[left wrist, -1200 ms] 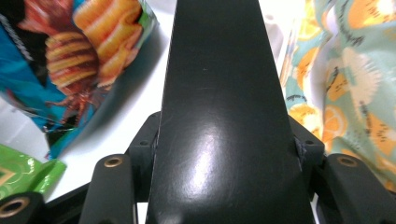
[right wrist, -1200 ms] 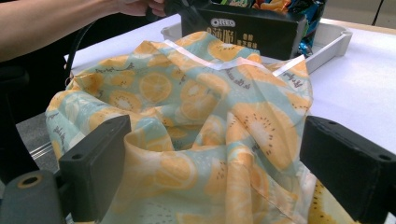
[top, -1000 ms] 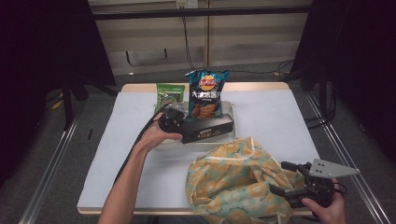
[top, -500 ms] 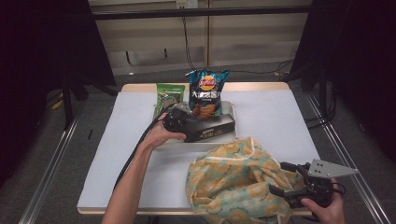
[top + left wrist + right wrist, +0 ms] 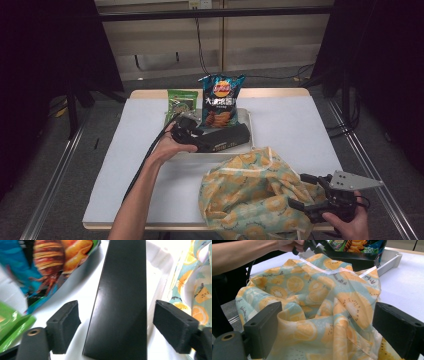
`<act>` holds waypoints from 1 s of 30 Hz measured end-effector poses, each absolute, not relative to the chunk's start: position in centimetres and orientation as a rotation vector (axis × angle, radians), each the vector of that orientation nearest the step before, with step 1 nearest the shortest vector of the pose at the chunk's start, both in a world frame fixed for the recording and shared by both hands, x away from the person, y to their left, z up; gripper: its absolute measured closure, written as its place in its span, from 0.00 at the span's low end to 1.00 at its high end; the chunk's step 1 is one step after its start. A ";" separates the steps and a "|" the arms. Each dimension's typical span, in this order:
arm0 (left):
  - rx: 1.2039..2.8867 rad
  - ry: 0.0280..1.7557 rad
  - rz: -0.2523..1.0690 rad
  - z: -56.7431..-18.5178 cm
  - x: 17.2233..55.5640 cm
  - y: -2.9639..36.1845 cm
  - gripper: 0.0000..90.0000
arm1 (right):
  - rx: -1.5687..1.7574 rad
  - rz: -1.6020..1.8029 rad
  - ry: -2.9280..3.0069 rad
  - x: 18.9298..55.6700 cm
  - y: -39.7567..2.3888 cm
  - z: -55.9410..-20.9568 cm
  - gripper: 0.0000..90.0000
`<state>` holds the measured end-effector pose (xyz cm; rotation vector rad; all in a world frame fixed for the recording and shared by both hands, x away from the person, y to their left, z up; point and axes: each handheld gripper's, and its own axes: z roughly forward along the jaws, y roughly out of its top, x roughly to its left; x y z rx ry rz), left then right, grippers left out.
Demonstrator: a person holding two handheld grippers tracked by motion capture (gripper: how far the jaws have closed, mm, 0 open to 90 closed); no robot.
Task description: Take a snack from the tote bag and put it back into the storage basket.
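Note:
A long black box (image 5: 227, 137) lies in the white tray (image 5: 248, 120), in front of an upright blue chips bag (image 5: 221, 100) and a green packet (image 5: 181, 101). My left gripper (image 5: 200, 140) sits at the box's left end. Its jaws have just been opening. In the left gripper view the box (image 5: 120, 290) lies between them with a gap on each side, so my left gripper (image 5: 116, 315) is open. At the front right my right gripper (image 5: 298, 190) stands open against the orange-print fabric bag (image 5: 250, 195), and in its own view the cloth (image 5: 319, 297) bulges between the wide jaws of my right gripper (image 5: 328, 315).
The tray stands at the back middle of the white table (image 5: 125, 150). The fabric bag lies against the tray's front edge and reaches the table's front edge. Dark stands and cables surround the table.
The left hand has crept slightly toward the box. The right hand, the bag and the tray's contents keep their places.

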<state>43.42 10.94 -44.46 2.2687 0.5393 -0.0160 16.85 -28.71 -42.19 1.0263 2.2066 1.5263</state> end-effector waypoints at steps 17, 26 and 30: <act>2.170 0.667 0.076 -43.8 39.5 16.0 0.93 | 1.028 1.516 2.209 17.1 -28.7 -42.3 0.11; 2.145 0.816 0.114 -44.8 40.8 15.1 0.84 | 1.032 1.513 2.209 17.0 -28.8 -42.3 0.11; 2.116 0.871 0.120 -45.0 41.7 15.1 0.79 | 1.032 1.514 2.209 17.0 -28.8 -42.3 0.11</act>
